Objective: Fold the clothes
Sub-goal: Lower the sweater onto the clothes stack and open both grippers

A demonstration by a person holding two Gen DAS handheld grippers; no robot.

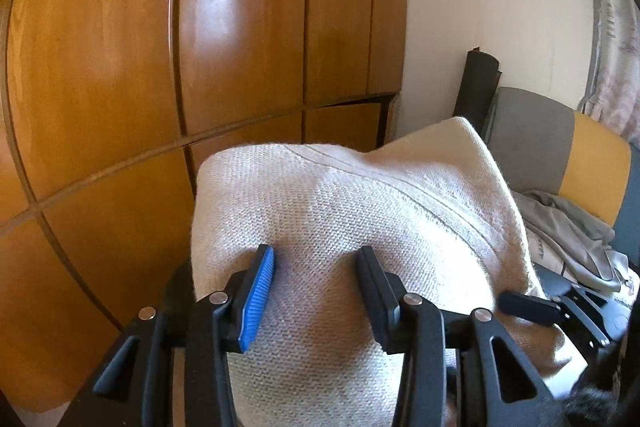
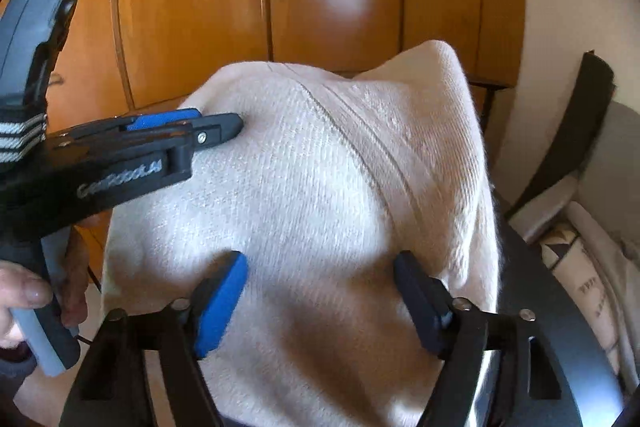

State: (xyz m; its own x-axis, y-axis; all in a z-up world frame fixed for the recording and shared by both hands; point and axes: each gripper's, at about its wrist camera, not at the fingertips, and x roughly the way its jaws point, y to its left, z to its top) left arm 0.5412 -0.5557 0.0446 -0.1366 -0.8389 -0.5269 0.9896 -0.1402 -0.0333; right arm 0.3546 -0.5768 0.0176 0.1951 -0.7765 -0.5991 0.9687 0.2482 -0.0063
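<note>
Two grippers at one cream knitted garment (image 1: 360, 211), bunched up in front of the wooden wardrobe (image 1: 120, 67).
Left gripper (image 1: 316, 267) and right gripper (image 2: 320, 267) both with jaws spread, cloth lying between the pads, unclear whether pressed. Grey clothing (image 1: 568, 227) heaped to the right of the garment, further from the wardrobe.

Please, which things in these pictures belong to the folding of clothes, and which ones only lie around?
Belong to the job:
cream knitted garment
left gripper
right gripper

Only lying about:
wooden wardrobe
grey cloth on the right
grey and yellow cushion
dark roll against the wall
</note>
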